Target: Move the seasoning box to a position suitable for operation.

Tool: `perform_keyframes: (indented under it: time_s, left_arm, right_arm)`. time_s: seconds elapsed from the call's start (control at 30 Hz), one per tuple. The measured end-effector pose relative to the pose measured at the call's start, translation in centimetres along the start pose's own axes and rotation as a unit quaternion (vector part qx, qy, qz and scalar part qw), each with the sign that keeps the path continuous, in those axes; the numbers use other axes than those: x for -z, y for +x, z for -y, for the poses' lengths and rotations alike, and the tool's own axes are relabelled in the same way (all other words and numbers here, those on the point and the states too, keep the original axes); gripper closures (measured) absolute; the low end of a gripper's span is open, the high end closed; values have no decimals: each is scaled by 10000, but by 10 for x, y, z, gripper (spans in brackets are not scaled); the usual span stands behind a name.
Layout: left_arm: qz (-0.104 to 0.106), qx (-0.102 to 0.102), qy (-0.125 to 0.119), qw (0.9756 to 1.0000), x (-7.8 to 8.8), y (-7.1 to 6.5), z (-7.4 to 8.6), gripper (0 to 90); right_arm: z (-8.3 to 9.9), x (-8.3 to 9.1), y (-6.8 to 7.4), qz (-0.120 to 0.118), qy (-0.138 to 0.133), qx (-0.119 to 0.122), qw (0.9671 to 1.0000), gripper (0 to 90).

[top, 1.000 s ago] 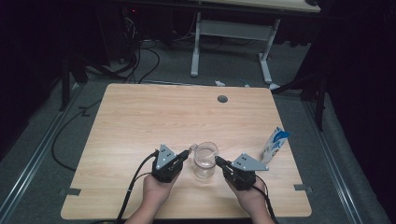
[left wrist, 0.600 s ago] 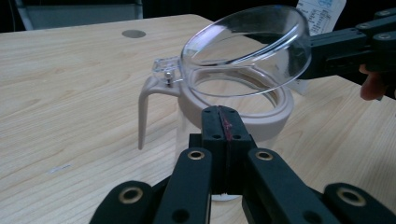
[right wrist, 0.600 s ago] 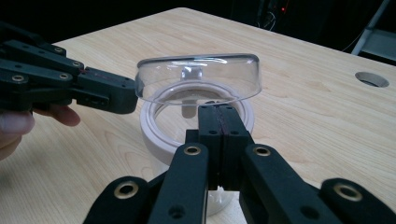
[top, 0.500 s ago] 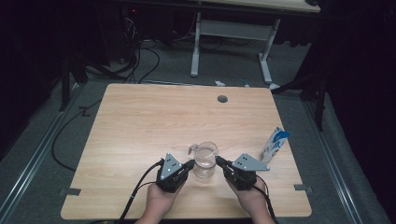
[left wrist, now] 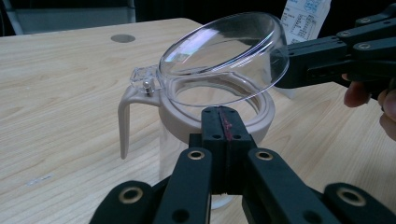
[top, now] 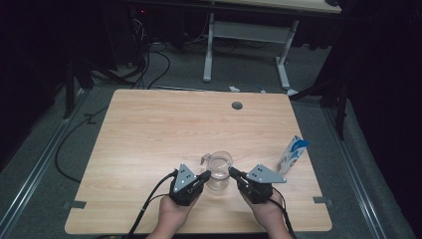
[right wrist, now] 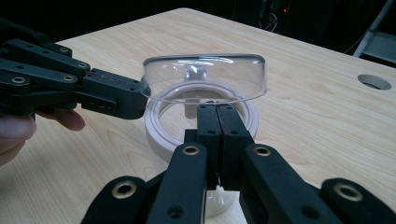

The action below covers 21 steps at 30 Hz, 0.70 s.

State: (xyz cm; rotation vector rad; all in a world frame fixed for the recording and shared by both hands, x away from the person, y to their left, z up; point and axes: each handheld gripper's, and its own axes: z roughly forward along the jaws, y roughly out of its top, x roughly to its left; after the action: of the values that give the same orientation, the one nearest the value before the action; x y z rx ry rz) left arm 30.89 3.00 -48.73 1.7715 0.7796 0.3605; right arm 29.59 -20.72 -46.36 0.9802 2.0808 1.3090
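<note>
two clenched grippers, left [top: 204, 176] and right [top: 233, 172], nudge the hinged lid [left wrist: 224, 51] of a clear jug [top: 218, 171]; a hard push could tip it.

Left gripper [top: 205, 176] and right gripper [top: 233, 172] point inward, tips near, jaws closed.

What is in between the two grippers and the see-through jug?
Nothing is. The left hand-held gripper and the right hand-held gripper, both shut, sit right against the clear jug from either side. Its lid is tilted up. The carton stands off to the side.
</note>
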Motion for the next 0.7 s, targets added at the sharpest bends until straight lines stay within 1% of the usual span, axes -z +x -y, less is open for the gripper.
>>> perform_keyframes:
  time_s: [0.23, 0.7]
  left_arm:
    - [7, 27, -39, 10000, 0, 0, 0, 900]
    - [20, 131, -129, 9998, -3, 0, -6, 900]
  right_arm:
    - [4, -6, -1, -16, 70, -30, 10000, 890]
    - [6, -7, -1, -38, -5, -1, 10000, 896]
